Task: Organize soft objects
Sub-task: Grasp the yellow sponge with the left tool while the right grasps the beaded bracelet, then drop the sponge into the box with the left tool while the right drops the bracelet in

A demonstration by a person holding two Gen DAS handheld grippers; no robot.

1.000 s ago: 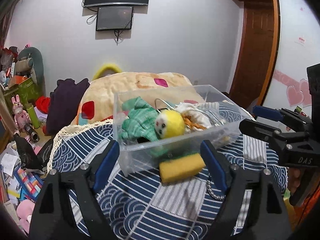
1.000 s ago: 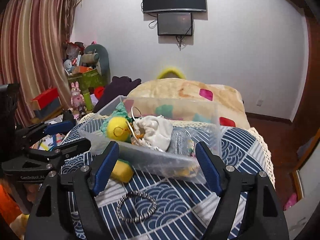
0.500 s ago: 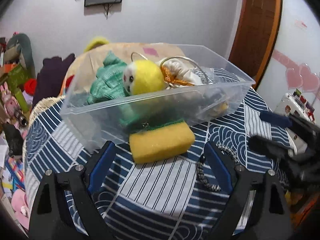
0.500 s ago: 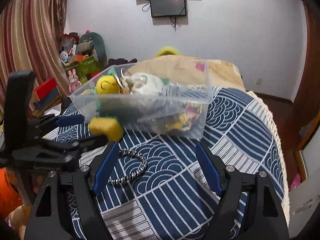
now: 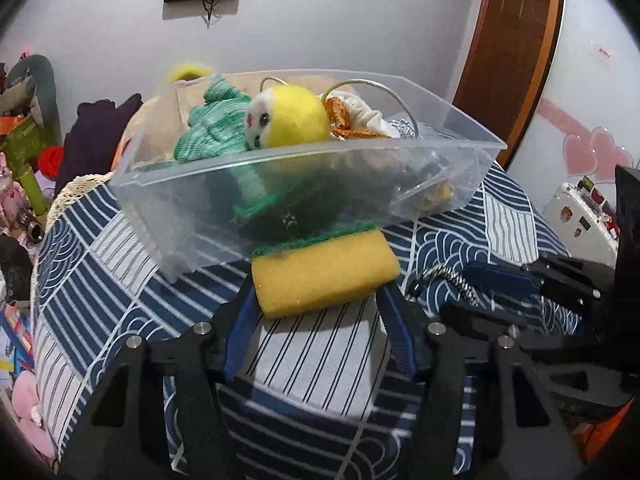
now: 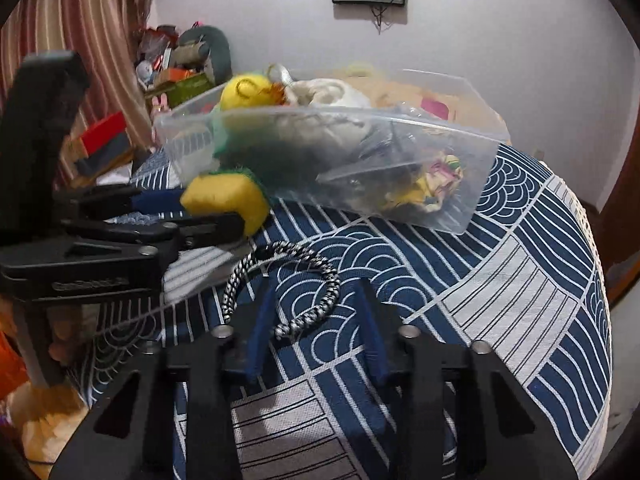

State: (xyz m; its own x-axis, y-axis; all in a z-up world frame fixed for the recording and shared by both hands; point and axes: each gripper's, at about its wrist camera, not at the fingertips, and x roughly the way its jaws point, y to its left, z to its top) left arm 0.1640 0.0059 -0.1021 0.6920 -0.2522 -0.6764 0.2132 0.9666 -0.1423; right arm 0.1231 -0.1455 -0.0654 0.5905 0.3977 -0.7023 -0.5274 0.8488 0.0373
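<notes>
A yellow sponge with a green scrub side (image 5: 325,270) lies on the blue patterned cloth against a clear plastic bin (image 5: 280,184). My left gripper (image 5: 320,312) is open, its fingers on either side of the sponge's near end; it also shows in the right wrist view (image 6: 192,216). A black-and-white braided cord loop (image 6: 288,280) lies to the sponge's right. My right gripper (image 6: 316,308) is open with its fingers around the loop. The bin holds a yellow plush ball (image 5: 286,120), a green knit cloth (image 5: 214,130) and a white cloth (image 6: 332,96).
The table is covered with a blue and white wave-pattern cloth (image 6: 500,280). Clutter and toys stand at the left (image 5: 20,152). A patterned pillow (image 6: 432,100) lies behind the bin. A brown door (image 5: 516,40) is at the right.
Both grippers have moved forward and down. The left now straddles the sponge and the right straddles the cord loop. Both jaws have narrowed.
</notes>
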